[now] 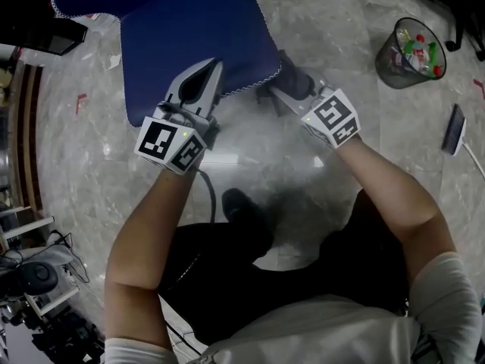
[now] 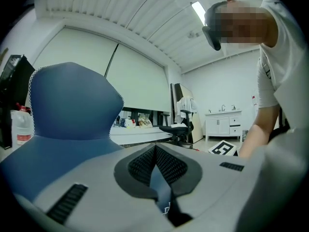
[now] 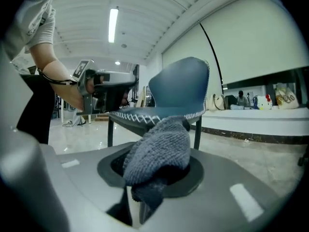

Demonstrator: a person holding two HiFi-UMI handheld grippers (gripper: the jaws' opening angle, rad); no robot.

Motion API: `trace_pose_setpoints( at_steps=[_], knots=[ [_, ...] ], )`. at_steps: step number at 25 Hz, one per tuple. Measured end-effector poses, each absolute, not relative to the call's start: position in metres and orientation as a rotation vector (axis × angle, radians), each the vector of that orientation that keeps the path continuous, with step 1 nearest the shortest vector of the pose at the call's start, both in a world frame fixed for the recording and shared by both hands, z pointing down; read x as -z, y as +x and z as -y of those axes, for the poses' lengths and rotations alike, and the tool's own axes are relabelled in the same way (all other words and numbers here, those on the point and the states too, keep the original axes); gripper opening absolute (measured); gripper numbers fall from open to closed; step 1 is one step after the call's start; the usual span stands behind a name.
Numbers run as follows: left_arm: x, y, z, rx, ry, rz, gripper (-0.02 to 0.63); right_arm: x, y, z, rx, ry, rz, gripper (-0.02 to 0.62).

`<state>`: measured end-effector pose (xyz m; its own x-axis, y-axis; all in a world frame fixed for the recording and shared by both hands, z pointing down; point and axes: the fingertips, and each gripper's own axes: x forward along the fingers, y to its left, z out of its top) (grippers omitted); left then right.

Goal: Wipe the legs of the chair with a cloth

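Grey cloth (image 3: 158, 144), bunched and clamped in the right tongs (image 1: 291, 82), sits at the near corner of the blue chair (image 1: 189, 44) seat; contact with the seat cannot be told. Two dark legs (image 3: 197, 133) stand beyond the cloth, apart from it, on the marble floor (image 1: 333, 29). Left tongs (image 1: 215, 65) are closed and empty, with tips over the seat's stitched edge.

On the pale marble floor (image 1: 341, 14), a blue padded chair with white stitched edge (image 1: 189, 36), just ahead of both grippers. At the seat's near edge, the left gripper (image 1: 217, 65). Just right of that edge, the right gripper (image 1: 295, 83), with a grey towelling cloth (image 3: 161, 144) between the jaws. Far right, a round wire-mesh waste bin (image 1: 390, 63).
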<state>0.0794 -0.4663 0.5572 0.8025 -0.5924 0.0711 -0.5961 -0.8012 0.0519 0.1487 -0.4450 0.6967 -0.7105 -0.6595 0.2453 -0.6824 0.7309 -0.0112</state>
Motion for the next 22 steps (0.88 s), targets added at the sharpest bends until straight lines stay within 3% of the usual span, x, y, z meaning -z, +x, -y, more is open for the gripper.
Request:
trace_pose_setpoints(
  at_steps=[4,17,22],
  knots=[
    [-0.557,0.081,0.467,-0.079,2.912,0.942,0.005,-0.697,0.141,0.45,-0.094,1.072,2.719,0.13],
    [-0.559,0.079,0.467,-0.055,2.915,0.851,0.005,-0.911,0.13,0.438,-0.393,0.821,2.312,0.146],
    [-0.559,0.076,0.464,-0.021,2.918,0.85,0.005,-0.923,0.129,0.432,-0.416,0.776,2.243,0.14]
  ],
)
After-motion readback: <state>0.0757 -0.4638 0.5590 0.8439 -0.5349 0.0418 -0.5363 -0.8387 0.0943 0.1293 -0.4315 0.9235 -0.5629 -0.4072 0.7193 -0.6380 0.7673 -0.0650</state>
